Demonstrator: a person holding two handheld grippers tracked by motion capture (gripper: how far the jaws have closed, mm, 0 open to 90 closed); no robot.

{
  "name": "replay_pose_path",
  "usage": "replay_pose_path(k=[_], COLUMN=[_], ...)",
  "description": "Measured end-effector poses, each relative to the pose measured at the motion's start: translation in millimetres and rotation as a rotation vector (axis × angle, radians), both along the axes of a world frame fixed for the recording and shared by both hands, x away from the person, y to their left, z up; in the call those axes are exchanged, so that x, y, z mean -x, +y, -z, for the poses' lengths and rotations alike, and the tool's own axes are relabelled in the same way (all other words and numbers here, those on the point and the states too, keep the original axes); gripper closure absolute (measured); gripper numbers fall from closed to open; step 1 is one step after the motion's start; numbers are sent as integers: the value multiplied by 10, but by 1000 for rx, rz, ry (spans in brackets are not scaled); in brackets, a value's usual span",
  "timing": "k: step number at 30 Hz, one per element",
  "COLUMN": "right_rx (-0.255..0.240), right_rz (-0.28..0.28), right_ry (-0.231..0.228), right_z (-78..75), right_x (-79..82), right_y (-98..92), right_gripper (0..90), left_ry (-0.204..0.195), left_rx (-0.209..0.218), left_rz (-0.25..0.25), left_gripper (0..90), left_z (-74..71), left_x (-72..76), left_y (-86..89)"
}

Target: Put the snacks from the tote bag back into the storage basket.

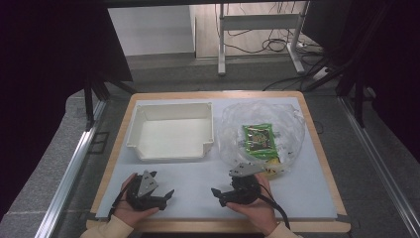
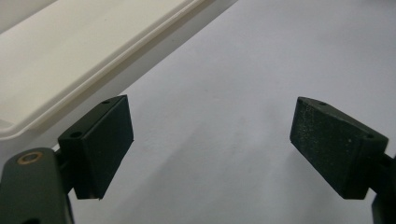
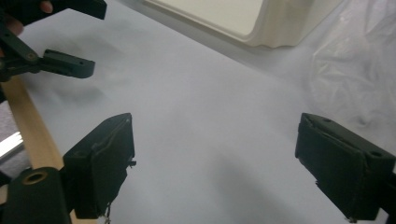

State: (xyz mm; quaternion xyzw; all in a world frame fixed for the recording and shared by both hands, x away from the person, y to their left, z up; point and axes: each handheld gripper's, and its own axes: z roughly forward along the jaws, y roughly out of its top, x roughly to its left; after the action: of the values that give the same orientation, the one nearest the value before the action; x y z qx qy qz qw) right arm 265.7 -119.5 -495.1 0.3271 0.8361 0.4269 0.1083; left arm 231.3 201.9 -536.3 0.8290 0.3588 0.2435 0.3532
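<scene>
A white plastic bin (image 1: pixel 171 130) stands empty at the back left of the pale mat. To its right lies a clear crumpled plastic bag (image 1: pixel 260 134) with a green snack packet (image 1: pixel 258 139) inside and something yellow below it. My left gripper (image 1: pixel 163 186) rests near the front edge, held in a hand, jaws wide apart with nothing between them; its own view shows the bin's rim (image 2: pixel 88 70) ahead. My right gripper (image 1: pixel 218 194) sits at the front centre-right, just short of the bag, open and empty. In its view the bin's corner (image 3: pixel 280 28) and the bag (image 3: pixel 359 65) lie ahead.
The mat (image 1: pixel 198 191) covers a wooden table (image 1: pixel 327 163) whose edge runs close behind my hands. In the right gripper view the left gripper (image 3: pixel 51 42) shows at upper left. Beyond the table are a grey floor, metal rails and a desk frame with cables.
</scene>
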Motion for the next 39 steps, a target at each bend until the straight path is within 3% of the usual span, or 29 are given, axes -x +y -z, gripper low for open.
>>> replay_pose_path(k=[5,18,29,37,39], right_rx=[18,13,19,9,17], right_rz=[-28,-14,0,23,18], right_ry=[-18,-64,-47,-46,-68], right_z=[-3,-88,-141,-288,-365], right_x=[23,-47,-114,-180,-172], right_y=[48,66,55,40,64], right_gripper=[129,223,252,268,277], left_ry=[1,3,1,3,1], left_rx=[6,2,0,-2,-9], left_rz=[-8,3,15,19,20], left_gripper=[132,132,132,131,131], left_z=[8,17,15,19,23], left_x=[0,-4,1,-3,-8], left_y=[34,30,26,23,18])
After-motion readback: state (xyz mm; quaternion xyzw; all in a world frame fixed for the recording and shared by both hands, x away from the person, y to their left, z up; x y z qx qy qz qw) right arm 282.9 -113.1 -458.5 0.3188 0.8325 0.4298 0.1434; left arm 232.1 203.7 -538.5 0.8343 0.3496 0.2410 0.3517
